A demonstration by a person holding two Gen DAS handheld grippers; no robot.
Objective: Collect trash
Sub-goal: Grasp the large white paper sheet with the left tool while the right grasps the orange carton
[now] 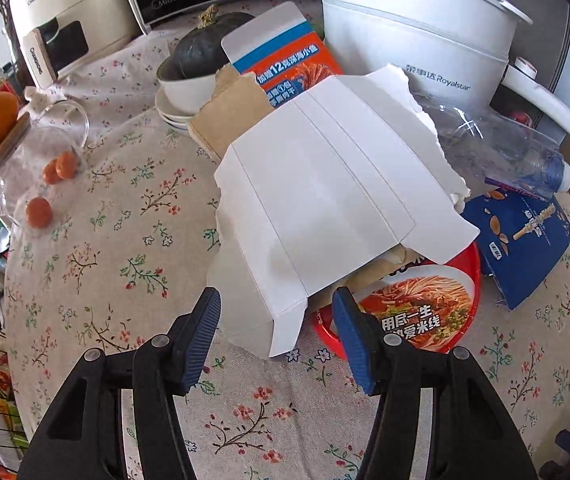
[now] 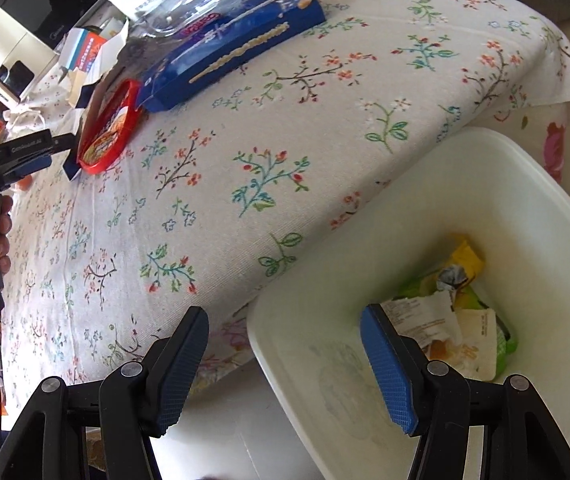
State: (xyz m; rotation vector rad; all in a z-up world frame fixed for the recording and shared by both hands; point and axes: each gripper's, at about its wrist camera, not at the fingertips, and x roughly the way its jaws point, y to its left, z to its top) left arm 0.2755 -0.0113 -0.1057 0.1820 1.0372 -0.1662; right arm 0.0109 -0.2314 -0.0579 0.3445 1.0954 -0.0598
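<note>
My left gripper (image 1: 279,320) is open low over the flowered tablecloth (image 1: 125,240). The near flap of a torn white cardboard box (image 1: 325,200) lies between its blue pads, with a gap to the right pad. Under that box lie a red noodle-cup lid (image 1: 425,312) and an orange and blue carton (image 1: 285,64). A blue snack box (image 1: 525,240) and a clear plastic bottle (image 1: 505,148) lie to the right. My right gripper (image 2: 285,360) is open and holds nothing, above the rim of a white bin (image 2: 485,184) with wrappers (image 2: 457,312) inside. The right wrist view shows the left gripper (image 2: 51,152), held by a hand, beside the red lid (image 2: 109,128).
A white Royalstar pot (image 1: 425,32) stands behind the trash, with a dark pumpkin in a bowl (image 1: 205,48) to its left. A tipped glass jar with small oranges (image 1: 37,160) lies at the far left. The bin stands on the floor against the table edge (image 2: 305,248).
</note>
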